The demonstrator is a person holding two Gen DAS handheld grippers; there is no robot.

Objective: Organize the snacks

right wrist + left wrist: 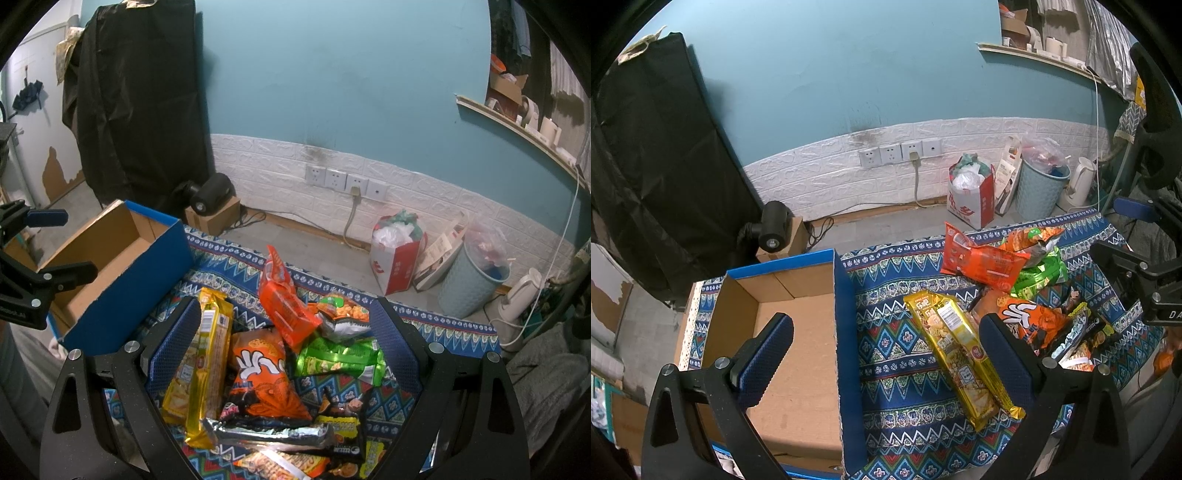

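Note:
A heap of snack packets lies on the patterned blue cloth (894, 354). Two long yellow packets (960, 354) (207, 362) lie side by side at the heap's left. An orange chip bag (1030, 317) (262, 376), a red-orange packet (979, 264) (288, 306), a green packet (1039, 275) (340, 358) and dark packets (332, 428) lie beside them. An open blue cardboard box (846, 325) (129, 306) stands at the left, with nothing inside. My left gripper (886, 343) is open above the box's right wall. My right gripper (284, 339) is open, hovering over the heap.
On the floor behind the table stand a red-and-white bag (971, 199), a pale blue bin (1039, 192) and a white kettle (1078, 184). A black cloth-covered object (653, 166) stands at the left. Wall sockets (901, 153) have one cable plugged in.

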